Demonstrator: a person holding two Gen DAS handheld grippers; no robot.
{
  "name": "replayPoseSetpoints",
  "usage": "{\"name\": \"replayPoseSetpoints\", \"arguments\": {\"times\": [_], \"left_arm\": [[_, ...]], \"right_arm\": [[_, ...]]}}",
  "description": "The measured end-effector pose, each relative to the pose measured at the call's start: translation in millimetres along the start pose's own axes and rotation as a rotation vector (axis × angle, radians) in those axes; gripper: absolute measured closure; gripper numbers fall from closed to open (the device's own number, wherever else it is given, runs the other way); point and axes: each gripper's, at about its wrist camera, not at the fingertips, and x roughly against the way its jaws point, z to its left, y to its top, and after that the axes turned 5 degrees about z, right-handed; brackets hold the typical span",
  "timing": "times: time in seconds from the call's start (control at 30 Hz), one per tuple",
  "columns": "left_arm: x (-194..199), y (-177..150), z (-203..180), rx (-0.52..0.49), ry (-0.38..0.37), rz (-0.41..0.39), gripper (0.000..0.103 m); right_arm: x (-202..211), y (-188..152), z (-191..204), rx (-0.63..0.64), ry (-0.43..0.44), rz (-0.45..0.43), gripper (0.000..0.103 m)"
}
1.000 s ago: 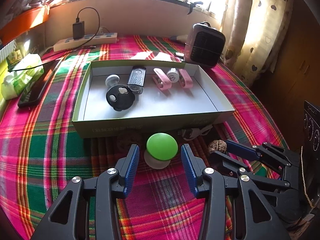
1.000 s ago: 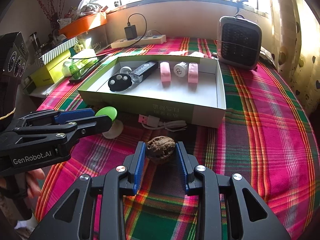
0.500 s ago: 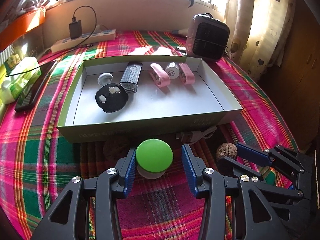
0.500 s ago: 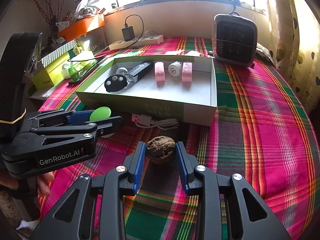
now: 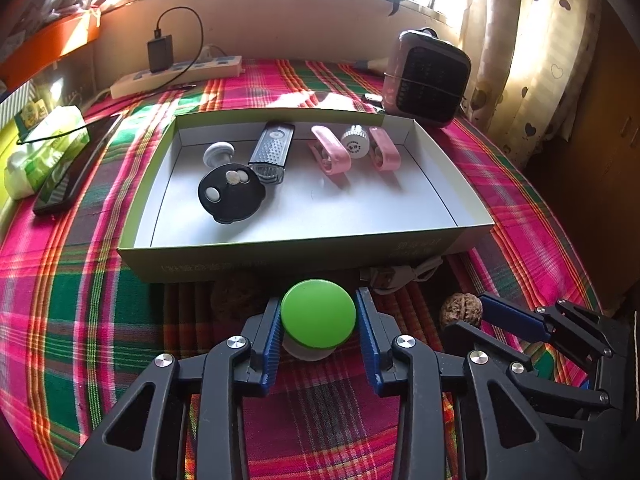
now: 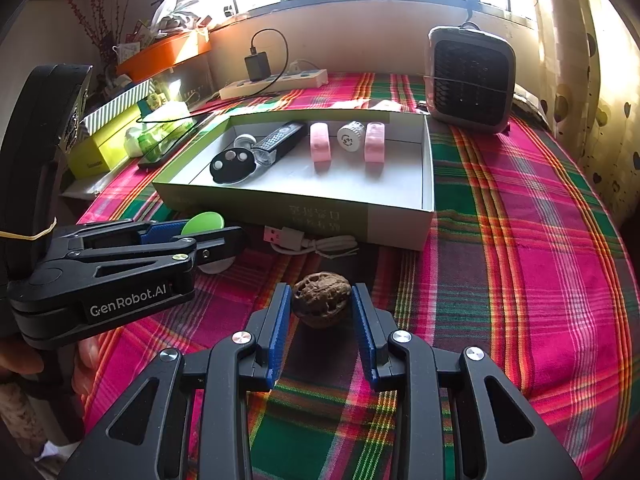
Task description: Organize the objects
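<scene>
A smooth, round green-capped plastic knob on a white base (image 5: 318, 316) sits on the bright pink-and-green plaid cloth (image 5: 60, 320), just in front of the shallow rectangular cardboard box with green walls and a pale grey floor (image 5: 280, 256). Beside it lies a wrinkled brown walnut (image 6: 321, 298), hard and ridged. A second ago the left gripper (image 5: 318, 322) stood wide with gaps on both sides of the green cap; now its ribbed blue pads (image 5: 274, 332) are closing, both touching the cap's rim. The right gripper (image 6: 320, 312) is unchanged: its blue pads sit against the walnut's flanks, clamped on it where it rests on the cloth. A coiled white USB cable (image 6: 316, 242) lies against the box's front wall.
</scene>
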Motion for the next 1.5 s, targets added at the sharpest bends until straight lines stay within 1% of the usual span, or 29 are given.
{"name": "replayPoseSetpoints", "arguments": {"times": [1.0, 1.27, 1.5], "left_arm": [[2, -2, -2, -0.011, 0.005, -0.012, 0.072], [12, -2, -3, -0.021, 0.006, -0.028, 0.072], [23, -1, -5, -0.037, -0.007, -0.052, 0.072]], "right_arm": [[0, -1, 2, 0.007, 0.000, -0.003, 0.071], [4, 0, 3, 0.009, -0.001, -0.011, 0.071], [8, 4, 4, 0.009, 0.003, -0.024, 0.071]]}}
